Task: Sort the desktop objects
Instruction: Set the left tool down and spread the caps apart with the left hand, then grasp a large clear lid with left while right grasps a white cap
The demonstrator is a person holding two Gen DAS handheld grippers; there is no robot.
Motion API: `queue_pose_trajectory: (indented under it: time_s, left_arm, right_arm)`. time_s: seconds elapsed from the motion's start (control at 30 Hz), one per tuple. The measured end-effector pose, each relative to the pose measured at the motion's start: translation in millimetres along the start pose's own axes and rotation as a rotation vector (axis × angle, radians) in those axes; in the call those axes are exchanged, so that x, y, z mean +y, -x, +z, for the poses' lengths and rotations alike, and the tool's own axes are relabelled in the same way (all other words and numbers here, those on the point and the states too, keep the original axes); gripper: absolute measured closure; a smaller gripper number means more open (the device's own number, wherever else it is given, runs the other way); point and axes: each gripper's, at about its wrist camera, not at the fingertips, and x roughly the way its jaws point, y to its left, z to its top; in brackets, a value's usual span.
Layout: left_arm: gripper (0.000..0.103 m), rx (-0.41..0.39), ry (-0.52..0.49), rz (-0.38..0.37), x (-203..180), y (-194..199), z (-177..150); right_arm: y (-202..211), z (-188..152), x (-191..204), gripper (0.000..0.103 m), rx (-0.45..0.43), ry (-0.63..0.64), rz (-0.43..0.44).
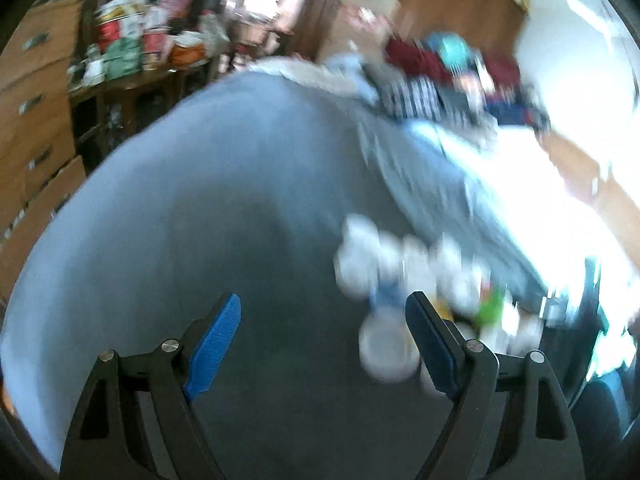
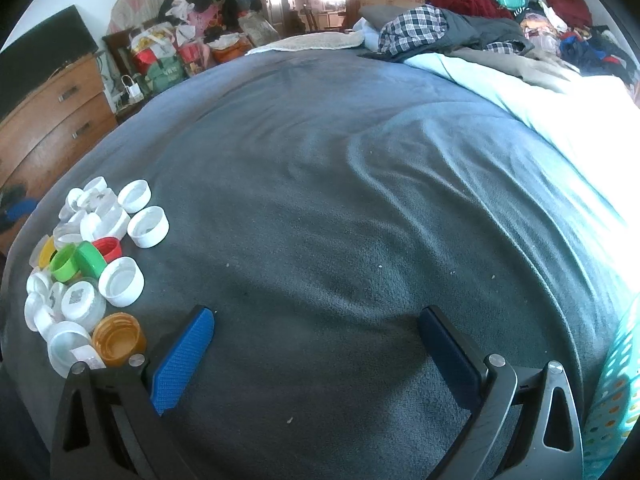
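- The caps point(image 2: 90, 268) are lying in one loose heap on the grey blanket point(image 2: 340, 200), near its edge, so they are likely the things to be sorted: mostly white, with two green, one red, one yellow and an amber one among them.
- The heap is sitting just left of the right gripper point(image 2: 316, 344), outside its jaws; the amber cap point(image 2: 118, 338) is lying closest, just beside the left finger.
- The right gripper is gaping wide over bare blanket, holding nothing and touching nothing that can be seen.
- A teal basket point(image 2: 616, 380) is showing at the right edge, perhaps a bin for sorted caps, though that is a guess.
- The left view is blurring heavily; the left gripper point(image 1: 324, 340) is also spread wide and empty.
- There the caps point(image 1: 420, 280) are appearing as a smear ahead and to the right of the jaws, partly behind the right finger.
- Nothing is gripped yet, so sorting seems to be barely starting.
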Motion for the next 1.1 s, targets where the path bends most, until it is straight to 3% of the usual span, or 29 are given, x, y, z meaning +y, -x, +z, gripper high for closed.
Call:
queue_pose_trajectory:
  time_s: [0.1,0.4,0.6,0.67,0.8,0.97,1.1]
  left_arm:
    - [0.025,0.037,-0.060,0.021,-16,-1,-16]
    - [0.025,0.089,-0.202,0.053,-43,-21,-8]
    - [0.026,0.100,-0.227,0.060,-47,-31,-2]
    - [0.033,0.113,-0.241,0.061,-50,-35,-1]
    - [0.069,0.118,-0.231,0.062,-49,-35,1]
    - [0.069,0.097,-0.173,0.056,-52,-26,-2]
    - [0.069,0.072,-0.137,0.056,-56,-13,-2]
  right_arm:
    - [0,1,0,0.000,0.000,0.000,0.000]
    - [0,1,0,0.000,0.000,0.000,-0.001]
    - [0,1,-1,0.000,0.000,-0.001,0.001]
    - [0,1,0,0.000,0.000,0.000,-0.001]
    - [-1,1,-2,0.000,0.000,-0.002,0.001]
    - [-5,6,1,0.000,0.016,0.003,-0.011]
    - [3,8,-8,0.000,0.069,-0.002,0.056]
